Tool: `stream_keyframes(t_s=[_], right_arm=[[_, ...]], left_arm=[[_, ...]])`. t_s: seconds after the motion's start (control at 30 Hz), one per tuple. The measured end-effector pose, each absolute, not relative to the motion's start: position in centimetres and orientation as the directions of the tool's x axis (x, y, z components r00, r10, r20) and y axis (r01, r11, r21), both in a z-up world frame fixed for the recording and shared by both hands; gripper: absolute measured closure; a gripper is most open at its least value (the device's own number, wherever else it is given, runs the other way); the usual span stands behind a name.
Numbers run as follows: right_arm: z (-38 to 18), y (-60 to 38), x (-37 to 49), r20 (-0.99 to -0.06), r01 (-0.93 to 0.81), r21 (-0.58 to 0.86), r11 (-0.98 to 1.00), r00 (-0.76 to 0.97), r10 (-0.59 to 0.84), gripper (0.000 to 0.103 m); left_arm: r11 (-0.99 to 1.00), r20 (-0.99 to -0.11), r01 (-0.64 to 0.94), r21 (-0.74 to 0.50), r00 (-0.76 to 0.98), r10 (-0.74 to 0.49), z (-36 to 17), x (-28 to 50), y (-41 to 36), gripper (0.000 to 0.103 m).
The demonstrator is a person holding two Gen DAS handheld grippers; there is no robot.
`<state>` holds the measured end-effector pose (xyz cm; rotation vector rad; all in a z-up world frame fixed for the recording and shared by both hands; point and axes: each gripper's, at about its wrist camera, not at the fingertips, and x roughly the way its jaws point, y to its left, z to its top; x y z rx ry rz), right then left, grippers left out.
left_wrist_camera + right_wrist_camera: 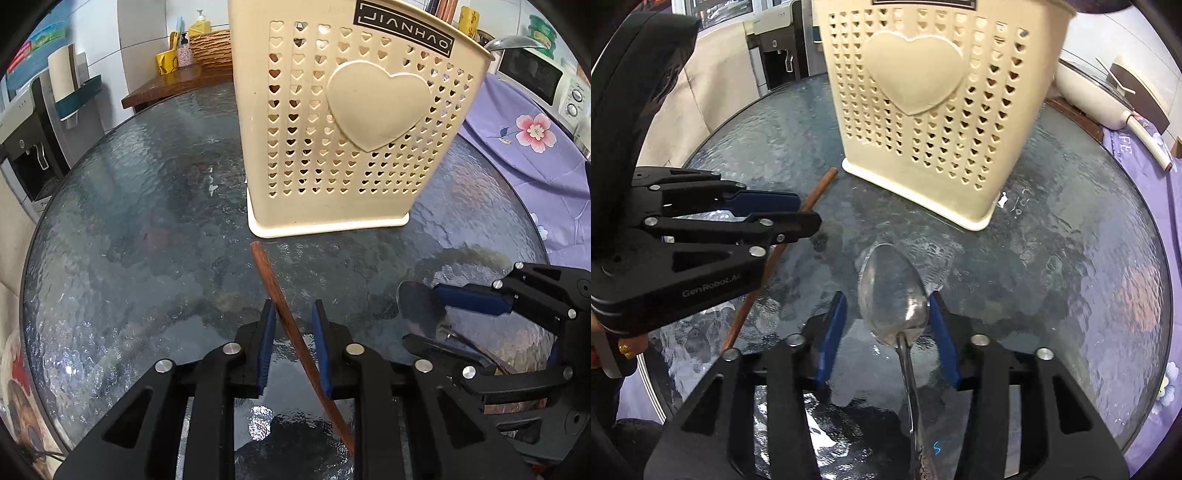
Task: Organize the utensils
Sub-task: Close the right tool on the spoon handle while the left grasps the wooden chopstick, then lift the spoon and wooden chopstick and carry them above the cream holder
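Note:
A cream perforated utensil holder (347, 122) with a raised heart stands on the round glass table; it also shows in the right wrist view (934, 103). A brown wooden chopstick (291, 328) lies on the glass between the open jaws of my left gripper (293, 308). It touches the left pad; the right pad stands clear of it. A metal spoon (892, 295) lies on the glass between the open jaws of my right gripper (886, 301), bowl forward. The right gripper (436, 314) also shows in the left wrist view, and the left gripper (803, 210) in the right wrist view.
The glass table (129, 229) has a dark rim. A purple flowered cloth (532, 147) and a microwave (535, 74) lie to the right. A wooden shelf (170, 85) with cups and a basket is behind. A white pan (1100, 88) sits far right.

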<state>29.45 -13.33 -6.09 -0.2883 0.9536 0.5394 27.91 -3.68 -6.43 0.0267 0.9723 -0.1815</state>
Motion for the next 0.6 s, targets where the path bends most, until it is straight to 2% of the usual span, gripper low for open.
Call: stream_keyframes(t_s=[0.1,0.3,0.6], right_arm=[[-6.1,-13.1,29.3,-0.832,-0.548,-0.003,0.836,0.465,0.302,0.064],[-6.2,-12.9,29.1,-0.823,-0.522,0.006,0.853,0.482,0.3,0.064],[-5.1,-13.8,28.2,-0.778,-0.485,0.058,0.872,0.525,0.344,0.064]], left_arm=[[0.984,-0.824,0.164,-0.067,0.547,-0.147,-6.5,27.6,-3.7,0.092],[0.984,-0.821,0.152,-0.094,0.547,-0.163,-6.5,27.5,-3.2,0.095],[0.984,-0.815,0.144,-0.107,0.554,-0.169,-6.4,27.7,-3.1,0.096]])
